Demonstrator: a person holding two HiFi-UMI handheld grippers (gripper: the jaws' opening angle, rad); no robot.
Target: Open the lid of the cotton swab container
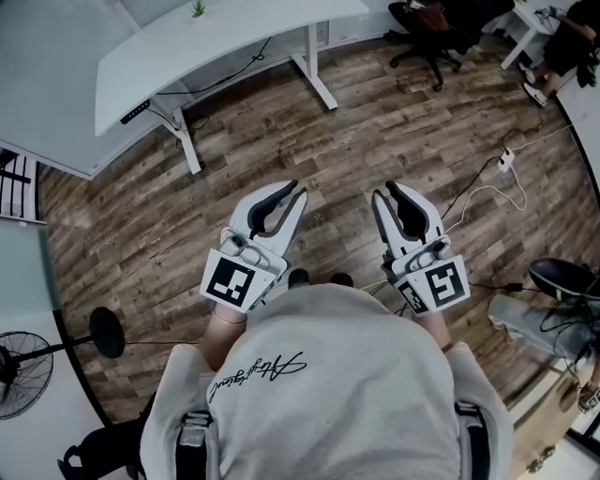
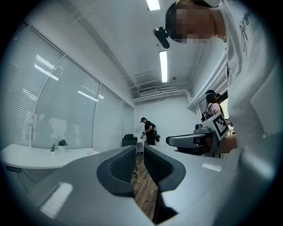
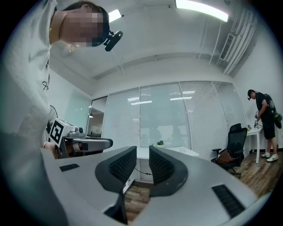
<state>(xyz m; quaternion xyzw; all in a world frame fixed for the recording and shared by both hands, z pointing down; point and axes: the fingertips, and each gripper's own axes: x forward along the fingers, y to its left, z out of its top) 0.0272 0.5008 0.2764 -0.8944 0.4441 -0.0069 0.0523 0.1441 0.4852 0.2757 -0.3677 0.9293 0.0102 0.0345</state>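
Observation:
No cotton swab container shows in any view. A person in a light sweatshirt holds both grippers out level above a wooden floor. In the head view my left gripper is at centre left and my right gripper at centre right, side by side and apart. In the left gripper view the left gripper shows a narrow gap between its dark ribbed pads, with nothing in it. In the right gripper view the right gripper has a slightly wider gap, also holding nothing.
A white desk with a small plant stands ahead to the left. An office chair and a person are at the far right. A power strip with cables lies on the floor, and a fan stands near left.

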